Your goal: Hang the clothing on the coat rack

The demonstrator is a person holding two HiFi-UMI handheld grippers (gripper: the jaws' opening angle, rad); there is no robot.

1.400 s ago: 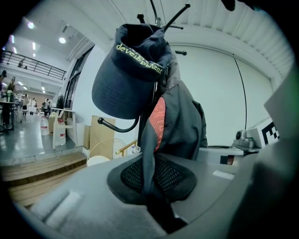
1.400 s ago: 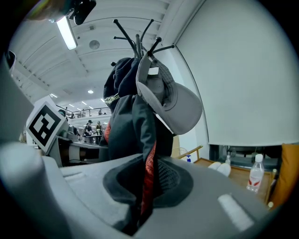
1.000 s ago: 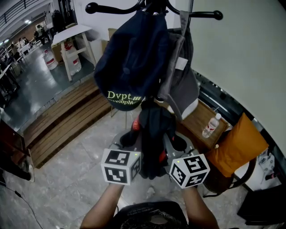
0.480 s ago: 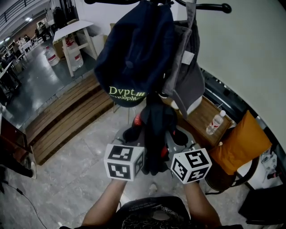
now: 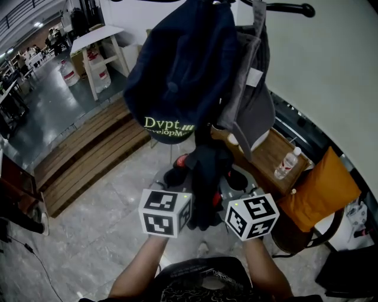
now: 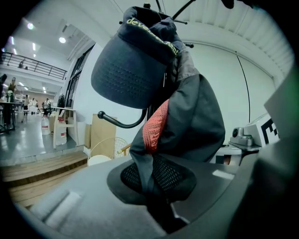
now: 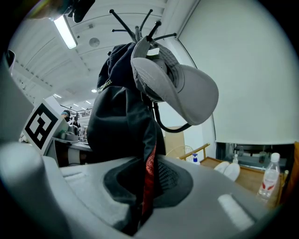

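Sitting slightly further right than a second ago: left tool, clamped on a fold of the dark red-lined garment. Hangs bunched between both tools, beneath navy cap and grey cap on the coat rack. At right, right tool likewise closed on the same cloth.

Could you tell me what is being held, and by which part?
Left gripper and right gripper each pinch the dark garment by a bunched fold of fabric.
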